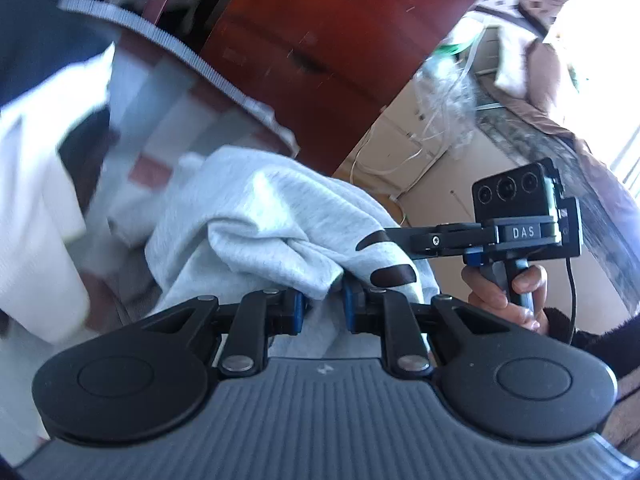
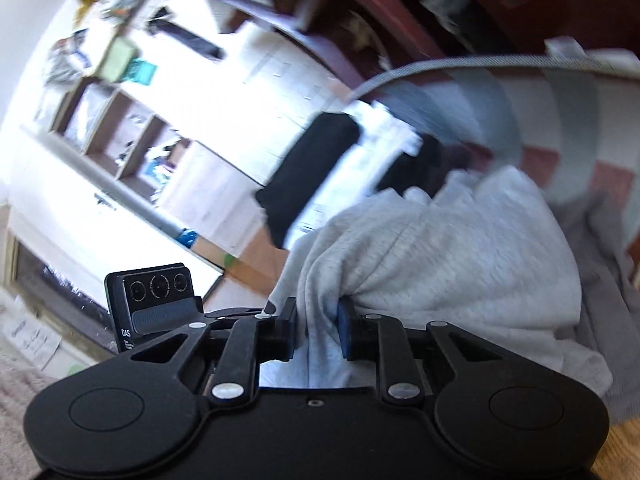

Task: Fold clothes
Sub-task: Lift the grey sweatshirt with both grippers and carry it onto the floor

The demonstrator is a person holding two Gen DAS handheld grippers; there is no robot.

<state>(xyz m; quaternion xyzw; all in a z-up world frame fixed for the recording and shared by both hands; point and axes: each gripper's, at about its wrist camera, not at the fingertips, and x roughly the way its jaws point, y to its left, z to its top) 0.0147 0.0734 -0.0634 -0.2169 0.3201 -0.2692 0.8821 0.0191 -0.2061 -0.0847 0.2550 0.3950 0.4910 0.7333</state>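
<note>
A light grey sweatshirt (image 1: pixel 256 216) is hanging bunched between two handheld grippers, lifted above a checked blanket (image 1: pixel 160 120). The left gripper (image 1: pixel 325 304) is pinching a fold of the cloth between its blue-padded fingers (image 1: pixel 298 306). The right gripper (image 2: pixel 317 334) is pinching another fold between its own fingers (image 2: pixel 345 332). A hand (image 1: pixel 508 292) is gripping the right gripper's handle beside a red-brown wooden cabinet (image 1: pixel 320 40).

hand-held gripper (image 1: pixel 324 308): 2 (one per hand) | light grey garment (image 1: pixel 256 216): 1 | wooden dresser (image 1: pixel 320 40): 1
</note>
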